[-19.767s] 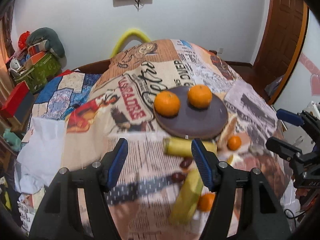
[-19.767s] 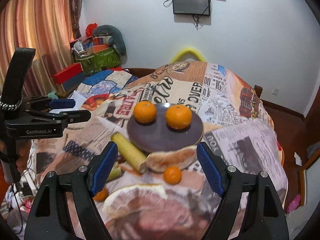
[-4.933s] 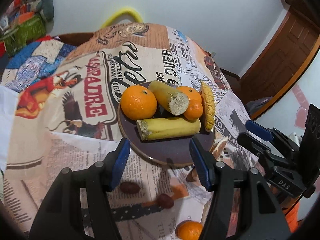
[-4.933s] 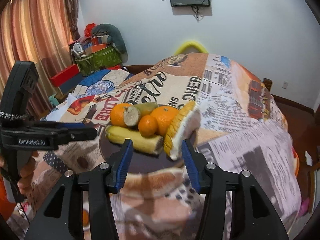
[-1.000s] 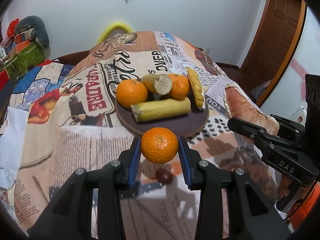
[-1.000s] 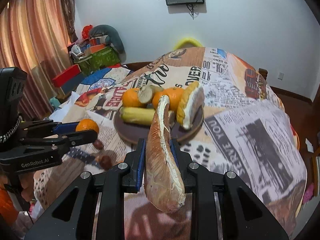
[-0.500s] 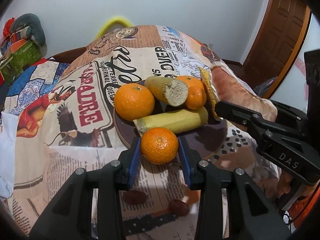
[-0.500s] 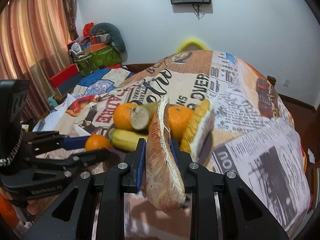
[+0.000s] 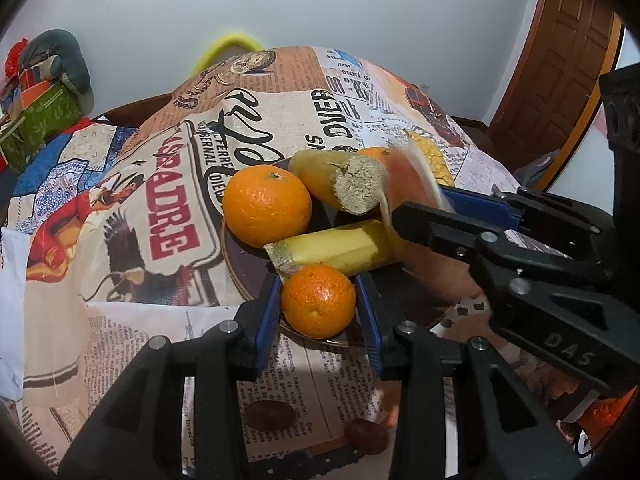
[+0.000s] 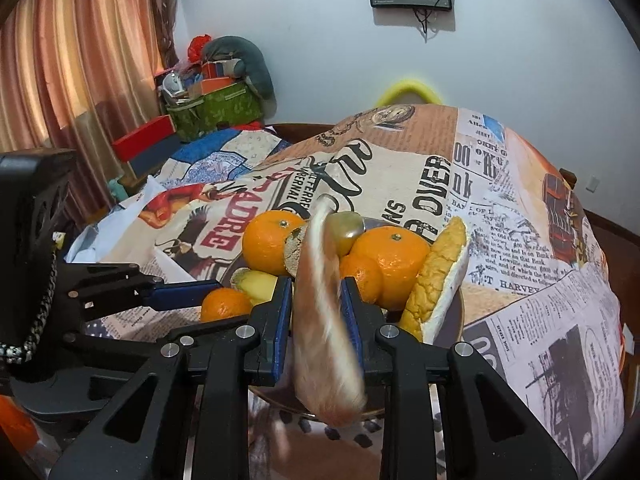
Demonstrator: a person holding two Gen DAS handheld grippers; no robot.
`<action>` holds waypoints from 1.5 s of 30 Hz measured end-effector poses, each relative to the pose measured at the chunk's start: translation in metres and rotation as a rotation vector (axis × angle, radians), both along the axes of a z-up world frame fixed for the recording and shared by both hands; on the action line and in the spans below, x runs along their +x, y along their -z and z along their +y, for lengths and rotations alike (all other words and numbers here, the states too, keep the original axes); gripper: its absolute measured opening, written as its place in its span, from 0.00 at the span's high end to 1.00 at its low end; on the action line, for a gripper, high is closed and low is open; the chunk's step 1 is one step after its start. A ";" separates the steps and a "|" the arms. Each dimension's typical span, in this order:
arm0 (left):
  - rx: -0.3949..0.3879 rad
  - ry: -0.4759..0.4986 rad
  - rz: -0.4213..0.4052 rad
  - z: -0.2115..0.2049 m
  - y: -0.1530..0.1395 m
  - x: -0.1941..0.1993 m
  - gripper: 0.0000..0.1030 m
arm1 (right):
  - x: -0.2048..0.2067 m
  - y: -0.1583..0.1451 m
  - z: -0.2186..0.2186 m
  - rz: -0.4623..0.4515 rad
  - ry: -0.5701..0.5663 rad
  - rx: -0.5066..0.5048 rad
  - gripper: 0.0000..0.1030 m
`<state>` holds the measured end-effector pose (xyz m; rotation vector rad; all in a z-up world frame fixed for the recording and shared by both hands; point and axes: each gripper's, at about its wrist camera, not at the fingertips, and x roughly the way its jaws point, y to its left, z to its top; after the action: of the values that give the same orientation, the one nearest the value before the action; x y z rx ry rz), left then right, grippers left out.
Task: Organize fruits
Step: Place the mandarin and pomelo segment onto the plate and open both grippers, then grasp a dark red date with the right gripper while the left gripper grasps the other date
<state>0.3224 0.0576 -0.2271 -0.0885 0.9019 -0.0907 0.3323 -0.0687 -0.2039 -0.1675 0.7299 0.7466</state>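
both grippers loaded at the crowded plate

the left gripper [image 9: 319, 307] pinches a small orange [image 9: 318, 300] over the near rim of the dark plate [image 9: 240, 276]. the right gripper [image 10: 316, 316] clamps a pink peel slice [image 10: 324, 320] upright, just beside the banana piece [image 9: 340, 246]. bare tablecloth [image 9: 140, 340] lies left of the plate.

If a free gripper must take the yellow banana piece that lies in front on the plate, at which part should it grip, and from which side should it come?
Probably the middle of the banana piece, coming from above with one finger on each long side. It lies flat and crosswise on the plate, so its narrow width fits the gripper. The small orange in the left gripper crowds its near side, and the big orange its far side.
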 end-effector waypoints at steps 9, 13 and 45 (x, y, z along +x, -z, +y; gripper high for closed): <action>0.004 -0.005 -0.016 -0.002 -0.008 -0.006 0.60 | -0.004 -0.005 -0.006 0.013 -0.007 0.017 0.77; 0.006 -0.002 -0.028 -0.004 -0.015 -0.012 0.59 | -0.007 -0.010 -0.012 0.024 -0.001 0.034 0.77; 0.027 -0.055 -0.001 0.026 -0.035 -0.118 0.56 | -0.084 0.000 -0.015 0.091 0.008 -0.022 0.65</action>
<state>0.2040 0.0839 -0.1921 -0.0886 0.8986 -0.0273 0.2487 -0.0835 -0.2035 -0.1516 0.8248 0.7419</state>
